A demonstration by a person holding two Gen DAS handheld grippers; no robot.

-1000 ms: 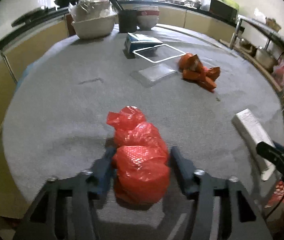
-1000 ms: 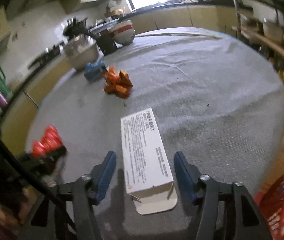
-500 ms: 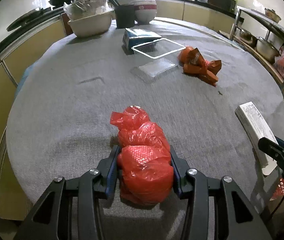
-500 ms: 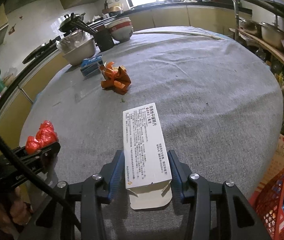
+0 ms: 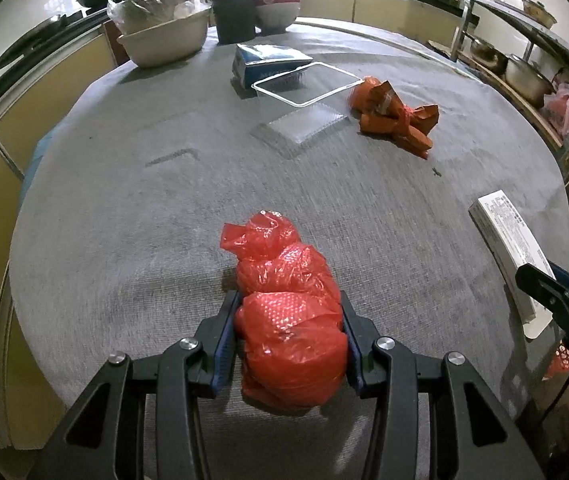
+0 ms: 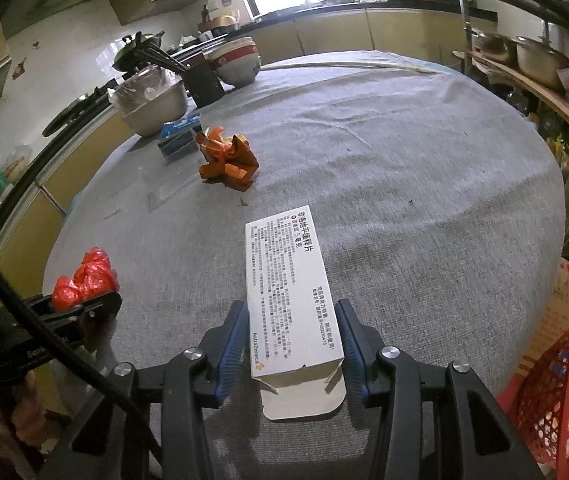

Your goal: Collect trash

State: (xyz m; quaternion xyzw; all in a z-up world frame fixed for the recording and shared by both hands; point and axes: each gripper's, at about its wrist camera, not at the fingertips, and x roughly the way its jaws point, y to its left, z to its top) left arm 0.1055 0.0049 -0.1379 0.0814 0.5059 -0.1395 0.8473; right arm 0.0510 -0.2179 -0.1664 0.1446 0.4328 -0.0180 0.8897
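grey-clothed round table [image 5: 164, 216], kitchen counters [image 6: 324, 36]

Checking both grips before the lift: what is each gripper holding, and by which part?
Left gripper: red plastic bag, squeezed at its near bulge. Right gripper: white carton, by the long sides near its open-flap end.
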